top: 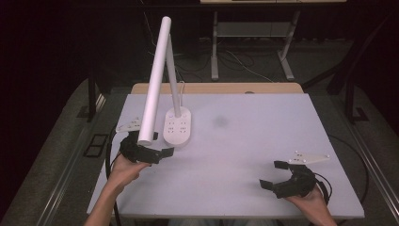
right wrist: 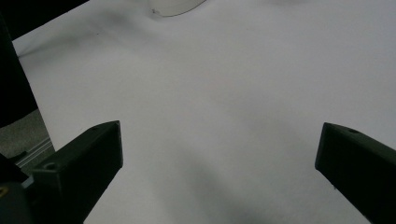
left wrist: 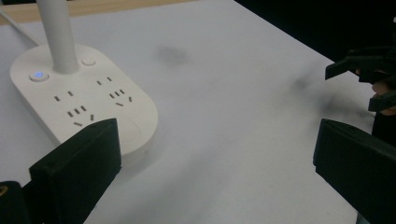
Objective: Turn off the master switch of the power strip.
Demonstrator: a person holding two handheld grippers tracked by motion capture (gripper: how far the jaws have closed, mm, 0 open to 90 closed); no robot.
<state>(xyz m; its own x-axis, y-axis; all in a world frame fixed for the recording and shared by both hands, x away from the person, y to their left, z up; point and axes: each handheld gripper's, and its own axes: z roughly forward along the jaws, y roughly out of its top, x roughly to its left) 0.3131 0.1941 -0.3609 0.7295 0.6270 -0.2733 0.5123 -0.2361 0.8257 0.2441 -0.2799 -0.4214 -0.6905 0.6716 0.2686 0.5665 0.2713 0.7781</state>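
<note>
At the near left of the worktop, your left tongs sit with their jaws spread wide and nothing between them, held low over the white surface just in front of the lamp base. In the left gripper view the one jaw stands right beside the rounded near end of that base, whether touching it or not you cannot tell. At the near right, well apart from the lamp, your right tongs are likewise wide open and hold nothing, with bare white worktop between their jaws in the right gripper view. The lamp base is a white oval block with socket slots on top and a small button lit blue beside the foot of the stem. From it a thin stem rises to a long white tube head, which slopes down toward you, its lower end hanging above your left tongs.
</note>
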